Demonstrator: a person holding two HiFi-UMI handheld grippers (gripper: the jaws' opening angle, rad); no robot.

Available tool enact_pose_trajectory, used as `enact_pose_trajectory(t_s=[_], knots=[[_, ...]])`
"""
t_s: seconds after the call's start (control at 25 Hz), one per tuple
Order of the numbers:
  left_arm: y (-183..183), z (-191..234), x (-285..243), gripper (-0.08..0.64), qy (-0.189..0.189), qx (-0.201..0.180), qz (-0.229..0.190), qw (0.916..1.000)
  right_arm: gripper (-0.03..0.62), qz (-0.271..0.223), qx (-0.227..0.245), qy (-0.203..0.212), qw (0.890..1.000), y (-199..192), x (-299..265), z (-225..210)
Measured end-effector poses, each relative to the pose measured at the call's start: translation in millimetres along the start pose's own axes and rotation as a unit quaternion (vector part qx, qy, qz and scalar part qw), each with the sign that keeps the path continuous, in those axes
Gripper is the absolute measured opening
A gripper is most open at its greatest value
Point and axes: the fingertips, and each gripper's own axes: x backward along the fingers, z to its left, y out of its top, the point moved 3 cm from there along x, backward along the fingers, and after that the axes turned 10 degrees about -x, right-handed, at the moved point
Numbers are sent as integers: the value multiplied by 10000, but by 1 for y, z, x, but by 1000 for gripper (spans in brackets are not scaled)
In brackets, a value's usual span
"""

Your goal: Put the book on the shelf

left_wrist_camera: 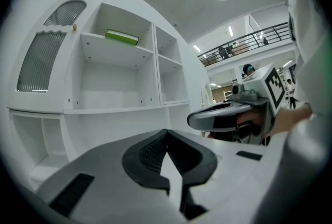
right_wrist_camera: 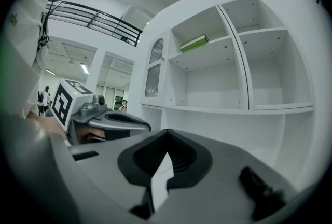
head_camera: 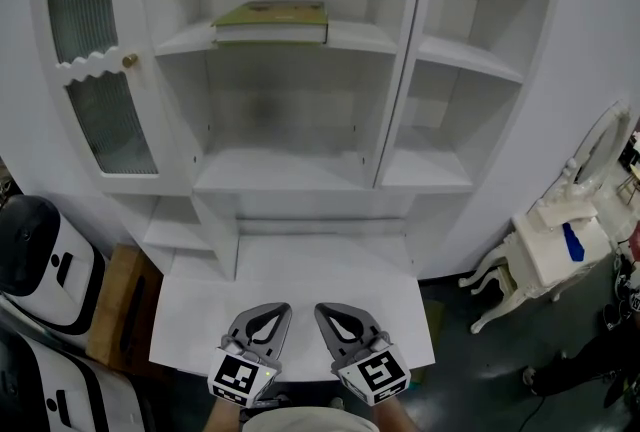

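A green book lies flat on the upper middle shelf of the white cabinet; it also shows as a green book in the left gripper view and a green book in the right gripper view. My left gripper and right gripper hover side by side over the white desk top, far below the book. Both are shut with nothing between their jaws. From the left gripper the right one is seen at the right; from the right gripper the left one shows at the left.
The cabinet has a ribbed glass door at left and more open shelves at right. A white dressing table with a mirror stands at the right. Black and white machines and a cardboard box sit at the left.
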Motion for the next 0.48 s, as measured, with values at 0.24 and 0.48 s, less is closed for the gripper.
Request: enact_pose_trajectory(t_s=[0.24, 0.48], knots=[[3, -5, 0, 9, -65, -43, -7, 10000, 12, 61, 33, 6, 10000, 4, 0, 4], [1, -5, 1, 9, -126, -6, -9, 9999, 12, 76, 155, -107, 9998, 4, 2, 0]])
